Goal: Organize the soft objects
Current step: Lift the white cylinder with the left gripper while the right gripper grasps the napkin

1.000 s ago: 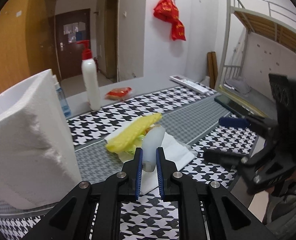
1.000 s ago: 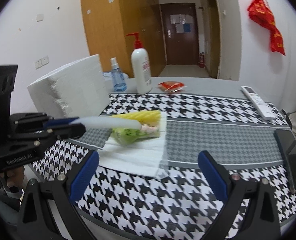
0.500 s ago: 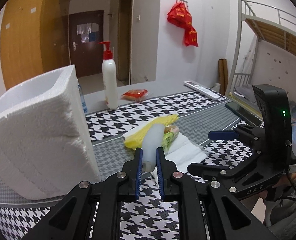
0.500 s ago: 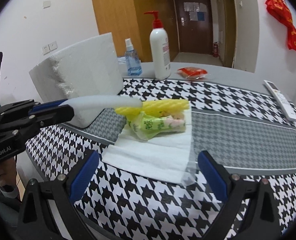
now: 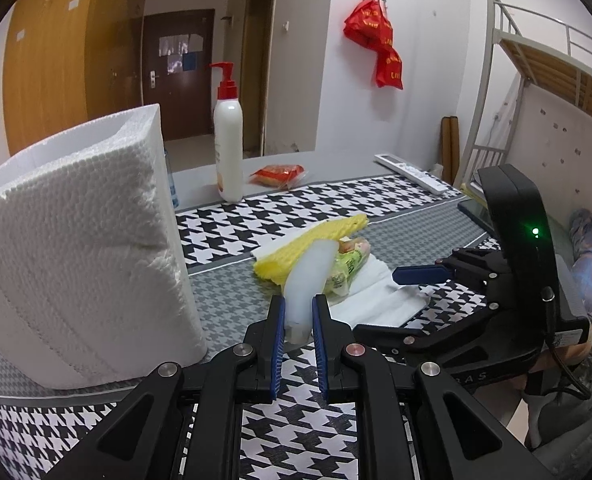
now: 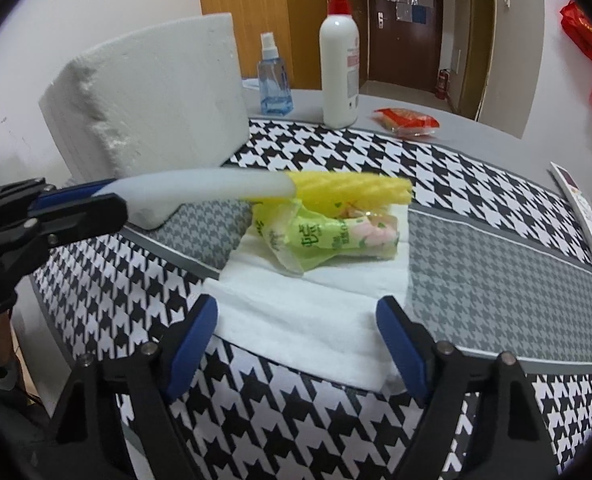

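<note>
My left gripper [image 5: 298, 320] is shut on one end of a soft white translucent strip [image 5: 308, 276]. The strip's free end reaches over a yellow foam roll [image 6: 348, 190] and a green tissue packet [image 6: 328, 236]. Both lie on a folded white towel [image 6: 308, 304] on the houndstooth table cover. In the right wrist view the left gripper [image 6: 75, 204] enters from the left with the strip [image 6: 207, 186]. My right gripper [image 6: 296, 320] hangs low over the towel's near edge. Its jaws are closing, the towel edge lies between the blue pads, and they do not press on it.
A big white styrofoam block [image 6: 155, 80] stands at the left of the table. Behind it are a blue spray bottle [image 6: 273, 80], a white pump bottle [image 6: 338, 68] and a red snack packet [image 6: 408, 120]. A remote control [image 6: 584, 216] lies at the right edge.
My right gripper has come forward and down toward the towel, and its jaws have narrowed. My left gripper has kept its hold on the white strip and barely moved.
</note>
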Tool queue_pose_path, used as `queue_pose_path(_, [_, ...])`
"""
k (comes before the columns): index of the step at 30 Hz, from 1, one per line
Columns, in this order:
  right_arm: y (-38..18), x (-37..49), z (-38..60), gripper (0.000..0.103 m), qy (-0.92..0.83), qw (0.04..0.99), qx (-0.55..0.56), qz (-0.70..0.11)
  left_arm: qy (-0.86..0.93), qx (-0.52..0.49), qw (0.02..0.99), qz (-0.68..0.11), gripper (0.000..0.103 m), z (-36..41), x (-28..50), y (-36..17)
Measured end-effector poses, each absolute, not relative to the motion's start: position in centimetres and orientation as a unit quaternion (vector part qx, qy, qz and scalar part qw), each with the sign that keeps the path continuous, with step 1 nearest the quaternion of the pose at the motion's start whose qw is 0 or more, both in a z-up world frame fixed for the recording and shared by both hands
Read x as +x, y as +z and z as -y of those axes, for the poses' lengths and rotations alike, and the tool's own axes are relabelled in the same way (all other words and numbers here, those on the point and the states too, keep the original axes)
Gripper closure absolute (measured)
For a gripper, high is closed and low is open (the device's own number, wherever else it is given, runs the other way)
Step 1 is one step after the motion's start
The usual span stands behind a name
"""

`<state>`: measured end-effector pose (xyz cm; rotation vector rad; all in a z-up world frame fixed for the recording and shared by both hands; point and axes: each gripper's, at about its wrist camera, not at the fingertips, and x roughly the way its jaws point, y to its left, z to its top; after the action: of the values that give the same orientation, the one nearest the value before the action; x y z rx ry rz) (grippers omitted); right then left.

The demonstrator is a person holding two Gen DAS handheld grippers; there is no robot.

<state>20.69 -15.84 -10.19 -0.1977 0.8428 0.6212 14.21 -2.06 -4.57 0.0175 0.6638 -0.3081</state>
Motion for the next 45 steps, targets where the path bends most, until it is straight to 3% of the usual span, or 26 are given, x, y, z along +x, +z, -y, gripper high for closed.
queue_pose_path(7, [-10.7, 20.8, 15.4, 0.037, 0.280, 0.859, -0.118, -0.412, -0.155, 0.008, 0.934, -0.322, 0.088, 2.0, 14.4, -4.4])
queue_pose_path(14, [-10.7, 20.6, 15.2, 0.046, 0.272, 0.860, -0.134, -0.410, -0.155, 0.006, 0.935, -0.318, 0.088, 1.7, 14.3, -4.3])
queue_pose_path(16, [-10.6, 20.8, 15.1, 0.067, 0.263, 0.863, -0.132, -0.410, -0.155, 0.006, 0.936, -0.317, 0.088, 1.7, 14.2, -4.2])
queue_pose_path(22, [-10.6, 21.1, 15.3, 0.088, 0.265, 0.864, -0.124, -0.409, -0.153, 0.008, 0.938, -0.310, 0.089, 1.7, 13.6, -3.9])
queue_pose_path(28, [-9.8, 21.0, 16.3, 0.093, 0.276, 0.868, -0.093, -0.402, -0.147, 0.008, 0.940, -0.307, 0.088, 1.4, 13.3, -3.6])
queue_pose_path(45, [-4.2, 19.6, 18.9, 0.093, 0.258, 0.905, -0.066, -0.331, -0.141, 0.012, 0.946, -0.291, 0.088, 1.2, 12.0, -2.6])
